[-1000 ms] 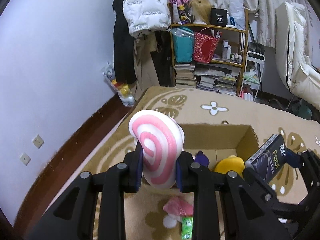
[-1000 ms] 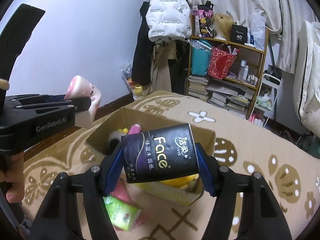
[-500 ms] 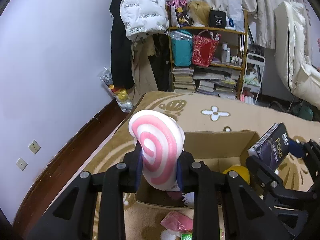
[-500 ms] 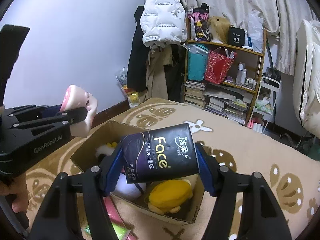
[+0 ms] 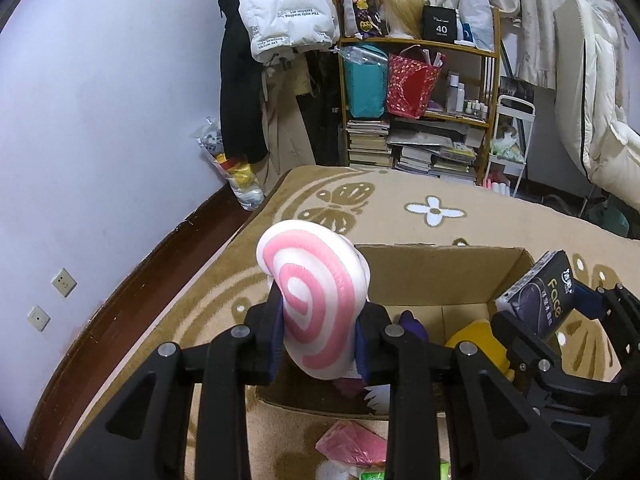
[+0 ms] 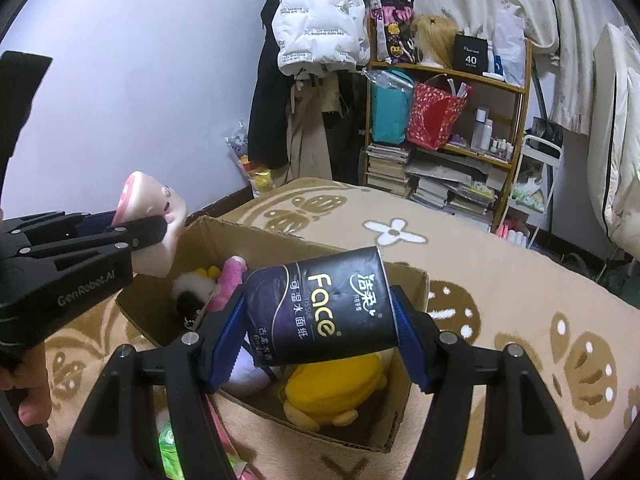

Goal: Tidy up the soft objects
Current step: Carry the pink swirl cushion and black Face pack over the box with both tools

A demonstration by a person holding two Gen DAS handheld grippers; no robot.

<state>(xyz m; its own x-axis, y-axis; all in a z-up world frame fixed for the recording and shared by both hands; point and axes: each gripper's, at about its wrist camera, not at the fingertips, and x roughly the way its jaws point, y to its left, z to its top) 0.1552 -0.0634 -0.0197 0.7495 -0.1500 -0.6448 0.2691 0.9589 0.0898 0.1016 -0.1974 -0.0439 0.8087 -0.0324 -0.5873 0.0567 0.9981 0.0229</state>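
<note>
My left gripper [image 5: 318,340] is shut on a pink-and-white swirl plush [image 5: 316,296], held above the near left corner of an open cardboard box [image 5: 424,276]. The plush also shows in the right wrist view [image 6: 154,236]. My right gripper [image 6: 318,328] is shut on a dark tissue pack [image 6: 320,310] marked "Face", held over the box [image 6: 412,292]. The pack also shows in the left wrist view [image 5: 540,296]. Inside the box lie a yellow plush [image 6: 340,384], a pink plush [image 6: 228,284] and a black-and-white plush [image 6: 192,292].
The box stands on a tan patterned blanket [image 6: 500,264]. A pink packet [image 5: 352,446] and a green packet [image 6: 172,444] lie in front of the box. A cluttered shelf [image 6: 452,120] and hanging coats [image 6: 316,20] stand at the far wall.
Both grippers have moved forward with their loads, so the box now lies closer and more beneath them. The swirl plush and the tissue pack stay gripped.
</note>
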